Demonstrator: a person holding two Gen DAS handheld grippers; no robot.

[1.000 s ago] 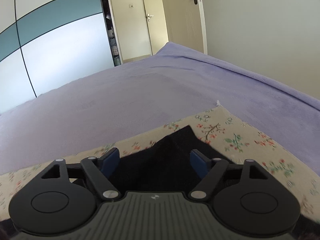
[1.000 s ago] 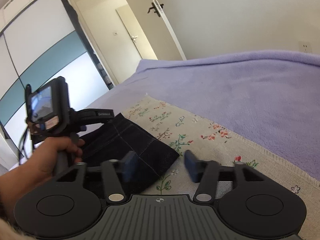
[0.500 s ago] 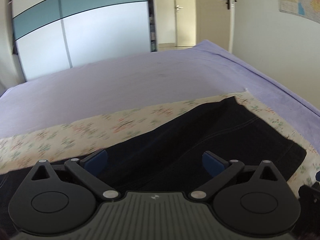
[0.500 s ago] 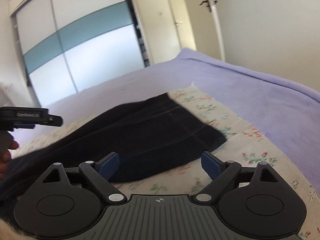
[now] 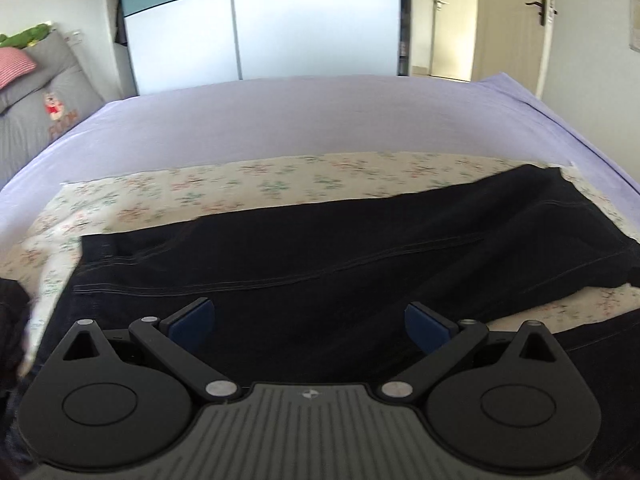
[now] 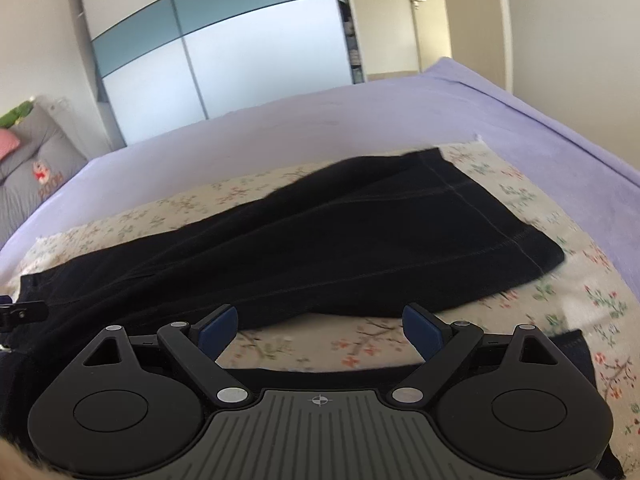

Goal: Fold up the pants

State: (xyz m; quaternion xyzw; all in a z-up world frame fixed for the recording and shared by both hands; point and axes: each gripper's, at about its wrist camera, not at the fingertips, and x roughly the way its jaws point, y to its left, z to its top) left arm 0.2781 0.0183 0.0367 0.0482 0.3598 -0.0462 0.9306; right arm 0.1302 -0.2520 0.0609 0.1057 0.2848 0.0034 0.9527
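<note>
Dark navy pants lie stretched across a floral cloth on the bed, waist at the left, one leg's hem at the far right. In the right wrist view the same pants run from lower left to the hem at upper right, and a second dark leg shows low at the right. My left gripper hovers open above the pants, nothing between its blue pads. My right gripper stands open over the floral cloth between the two legs, holding nothing.
The purple bedspread extends far behind the cloth. Grey pillows with a red one lean at the far left. A sliding wardrobe and doors stand beyond the bed. A part of the other gripper shows at the left edge.
Both grippers swung left and pulled back from the hem, so the whole length of the pants now shows. The right gripper's jaws widened and let the leg go; it lies flat.
</note>
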